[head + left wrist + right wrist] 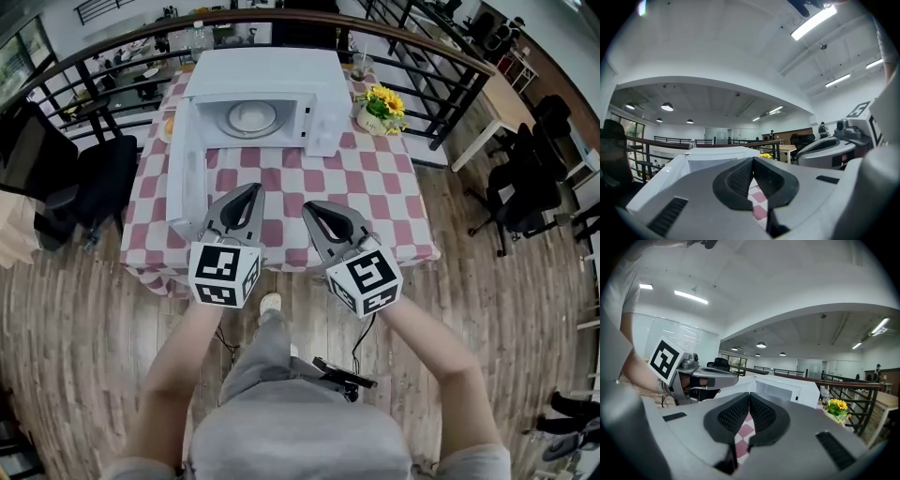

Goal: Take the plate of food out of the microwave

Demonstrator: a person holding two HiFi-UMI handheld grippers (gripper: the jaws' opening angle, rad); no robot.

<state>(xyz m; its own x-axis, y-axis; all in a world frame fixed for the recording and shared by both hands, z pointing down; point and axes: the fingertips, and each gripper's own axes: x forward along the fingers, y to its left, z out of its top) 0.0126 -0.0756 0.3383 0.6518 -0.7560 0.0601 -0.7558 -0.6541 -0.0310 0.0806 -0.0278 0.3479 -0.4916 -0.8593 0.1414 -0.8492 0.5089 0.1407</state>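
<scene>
A counter covered in a red-and-white checked cloth is seen from above on a wooden floor, with a dark curved railing behind it. At far left, a black office chair is placed just beside the counter. A white microwave is stood on the far half of the counter, its door swung fully open to the left. The plate of food is seen lying flat in the middle of the microwave cavity; what is on it cannot be made out. Nearer the viewer, over the front half of the cloth, the left gripper is held roughly level and pointed toward the microwave, just right of the open door's edge. Its jaws are pressed together at the tips and nothing is gripped between them. Just beside it, the right gripper is held likewise, its jaws also closed tip to tip and empty. Both grippers are kept well apart from the plate. To the right of the microwave, a small pot of yellow sunflowers is stood on the cloth.
</scene>
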